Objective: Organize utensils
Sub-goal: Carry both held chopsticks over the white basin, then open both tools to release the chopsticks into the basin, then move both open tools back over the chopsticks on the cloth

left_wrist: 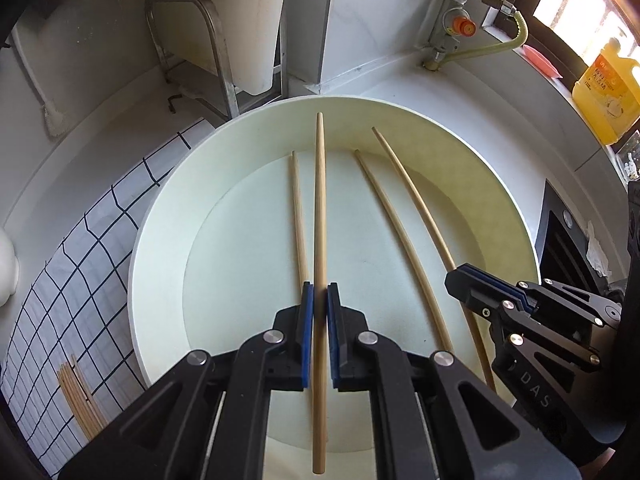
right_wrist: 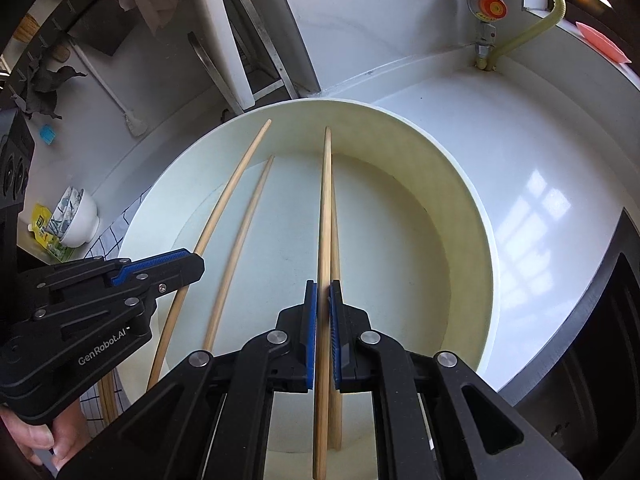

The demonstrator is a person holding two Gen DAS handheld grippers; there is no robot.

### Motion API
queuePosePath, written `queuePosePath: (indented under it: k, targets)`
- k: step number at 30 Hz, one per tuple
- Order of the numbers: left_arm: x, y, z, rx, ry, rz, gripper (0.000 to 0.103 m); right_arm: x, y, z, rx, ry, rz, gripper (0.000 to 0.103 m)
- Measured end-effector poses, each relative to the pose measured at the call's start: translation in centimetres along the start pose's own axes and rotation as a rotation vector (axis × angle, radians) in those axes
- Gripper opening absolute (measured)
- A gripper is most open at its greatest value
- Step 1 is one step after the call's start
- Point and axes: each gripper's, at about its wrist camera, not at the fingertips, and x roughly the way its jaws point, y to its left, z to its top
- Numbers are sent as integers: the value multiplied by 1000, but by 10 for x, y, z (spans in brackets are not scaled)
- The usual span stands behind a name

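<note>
Left view: bundle of sticks [left_wrist: 78,402] at 8 o'clock, count unclear. Yellow bottle [left_wrist: 608,96] at 2 o'clock, label unreadable, edge-cropped.

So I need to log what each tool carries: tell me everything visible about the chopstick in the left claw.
The chopstick is a long, plain, light wooden stick, round and tapering to a narrow far tip. The left claw is shut on it between blue pads, gripping near its thick end. It points forward over the cream basin, seemingly lifted clear, with another chopstick lying just left.
</note>
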Motion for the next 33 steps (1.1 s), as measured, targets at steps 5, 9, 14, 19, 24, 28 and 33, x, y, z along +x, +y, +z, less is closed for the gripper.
queuePosePath:
  k: [5, 9, 14, 19, 24, 28, 33]
  targets:
    - [0, 0, 0, -4, 1, 10, 8, 1, -1, 1, -1, 1, 3, 6]
    - [-5, 4, -1, -23, -7, 17, 18, -3, -4, 2, 10, -10, -4, 10]
    - [-14, 9, -2, -39, -26, 36, 24, -11, -4, 3, 6, -28, -8, 10]
    - [-21, 13, -6, -55, -34, 46, 27, -15, -1, 0, 0, -30, -7, 12]
    - [-35, 18, -12, -68, -54, 56, 36, -22, 4, -3, -8, -36, -2, 13]
    - [-48, 23, -19, -80, -74, 61, 41, -31, 9, -5, -18, -54, 1, 18]
    - [-67, 28, -29, -98, -103, 74, 45, -45, 19, -9, -43, -80, 7, 18]
